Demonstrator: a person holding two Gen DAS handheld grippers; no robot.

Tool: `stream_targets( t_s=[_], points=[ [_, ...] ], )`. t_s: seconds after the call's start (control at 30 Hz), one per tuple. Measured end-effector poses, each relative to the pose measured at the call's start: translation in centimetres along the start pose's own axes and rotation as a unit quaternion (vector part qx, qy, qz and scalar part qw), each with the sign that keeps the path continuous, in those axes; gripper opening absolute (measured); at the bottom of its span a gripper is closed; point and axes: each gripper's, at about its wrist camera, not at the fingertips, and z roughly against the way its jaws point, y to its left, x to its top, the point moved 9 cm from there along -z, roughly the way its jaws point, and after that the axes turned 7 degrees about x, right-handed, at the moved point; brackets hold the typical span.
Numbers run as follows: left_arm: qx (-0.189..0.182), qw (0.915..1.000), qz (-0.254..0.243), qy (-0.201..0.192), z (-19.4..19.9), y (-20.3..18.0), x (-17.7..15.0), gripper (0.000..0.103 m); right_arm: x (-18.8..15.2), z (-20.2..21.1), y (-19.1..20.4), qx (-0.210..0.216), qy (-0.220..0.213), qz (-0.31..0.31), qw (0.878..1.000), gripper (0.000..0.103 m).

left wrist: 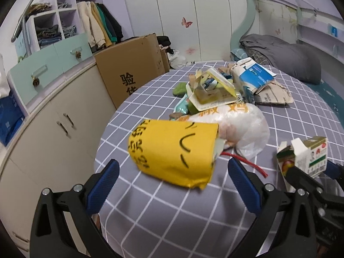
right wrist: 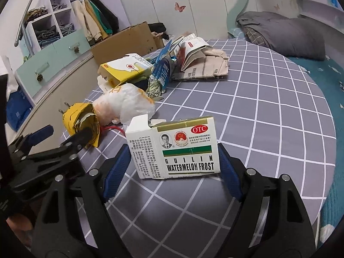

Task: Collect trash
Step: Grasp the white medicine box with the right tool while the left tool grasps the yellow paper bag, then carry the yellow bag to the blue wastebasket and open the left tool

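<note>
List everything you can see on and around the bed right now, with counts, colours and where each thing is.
Watermelon Frost medicine box: one, white and green, between the right gripper's pads, pads touching its sides.
Yellow paper bag: one, yellow, lying ahead of the left gripper.
Plastic bag: one, translucent white, behind the yellow paper bag.
Trash pile: one, mixed cartons and wrappers, mid-bed.
Bedsheet: one, grey with white grid.
Grey pillow: one, at the bed's far end.
Cardboard box: one, brown, beside the bed.
Left gripper: black, blue pads, open.
Right gripper: black, blue pads, on the box.
</note>
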Motion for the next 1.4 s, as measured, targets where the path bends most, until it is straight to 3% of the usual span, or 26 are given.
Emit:
stream_targets(
  t_s=[0.07, 0.13, 0.2, 0.33, 0.43, 0.53, 0.67, 0.9, 1.17, 1.4],
  points=[
    [0.000, 0.9999, -0.006, -0.011, 0.0, -0.1, 0.4, 0.097, 0.0, 0.0, 0.1, 0.000, 0.000, 0.002, 1.000, 0.078],
    [0.001, 0.9998, -0.017, -0.014, -0.1, -0.4, 0.6, 0.065, 0.0, 0.0, 0.2, 0.003, 0.000, 0.001, 1.000, 0.078],
    [-0.010, 0.9998, -0.018, -0.008, -0.1, -0.4, 0.4, 0.059, -0.1, 0.0, 0.3, 0.003, 0.000, 0.003, 1.000, 0.078],
    [-0.023, 0.9996, 0.004, -0.016, 0.7, 0.8, -0.1, 0.019, -0.1, 0.7, 0.9, 0.004, -0.008, 0.008, 1.000, 0.078],
    [-0.034, 0.9989, 0.024, -0.022, 1.4, 2.0, -0.5, 0.012, 0.0, 1.2, 1.8, 0.007, -0.015, 0.016, 1.000, 0.078],
    [-0.048, 0.9972, 0.049, -0.029, 2.2, 3.5, -0.9, 0.005, 0.0, 1.4, 3.0, 0.009, -0.019, 0.025, 0.999, 0.078],
    [-0.076, 0.9926, 0.087, -0.037, 3.5, 5.8, -1.6, 0.005, 0.0, 1.5, 4.8, 0.013, -0.023, 0.036, 0.999, 0.078],
    [-0.086, 0.9852, 0.141, -0.048, 5.0, 10.8, -2.5, 0.004, -0.2, 1.0, 9.8, 0.036, -0.019, 0.072, 0.997, 0.078],
    [-0.050, 0.9771, 0.203, -0.040, 4.1, 19.0, -5.0, 0.004, -0.9, -1.7, 18.6, 0.102, 0.012, 0.124, 0.987, 0.078],
    [0.007, 0.9686, 0.248, -0.003, 0.5, 27.1, -8.9, 0.004, -2.7, -6.6, 28.9, 0.161, 0.052, 0.195, 0.966, 0.078]
  ],
)
